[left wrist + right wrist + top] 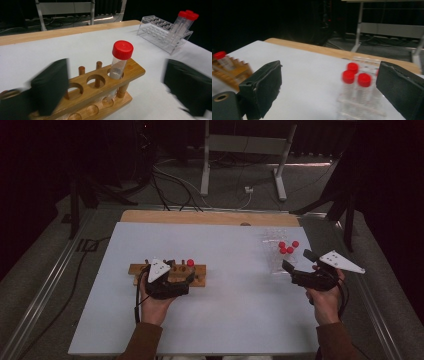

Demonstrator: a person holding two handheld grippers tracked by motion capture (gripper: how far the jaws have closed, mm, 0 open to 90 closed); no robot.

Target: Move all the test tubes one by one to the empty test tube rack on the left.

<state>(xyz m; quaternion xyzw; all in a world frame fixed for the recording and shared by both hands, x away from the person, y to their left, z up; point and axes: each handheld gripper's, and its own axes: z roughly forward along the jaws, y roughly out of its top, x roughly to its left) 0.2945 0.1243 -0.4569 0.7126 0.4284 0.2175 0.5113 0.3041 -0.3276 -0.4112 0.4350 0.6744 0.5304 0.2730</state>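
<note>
Spreading across the middle of the high view, the white table top (225,315) carries everything. Left of centre lies the wooden rack (197,270), its row of holes there to keep tubes upright; at the right end of it stands one red-capped tube (190,263), seated in the end hole and touched by nothing. Toward the upper right sits the clear plastic rack (280,257), with three more red-capped tubes (288,247) clustered in it, probably the supply for the transfer. The left gripper (184,271) sits at the wooden rack with its jaws spread wide on either side of the seated tube and nothing pinched between them. The right gripper (296,261), lower right, points at the clear rack with its jaws likewise spread and empty, seemingly lined up for the next tube.
</note>
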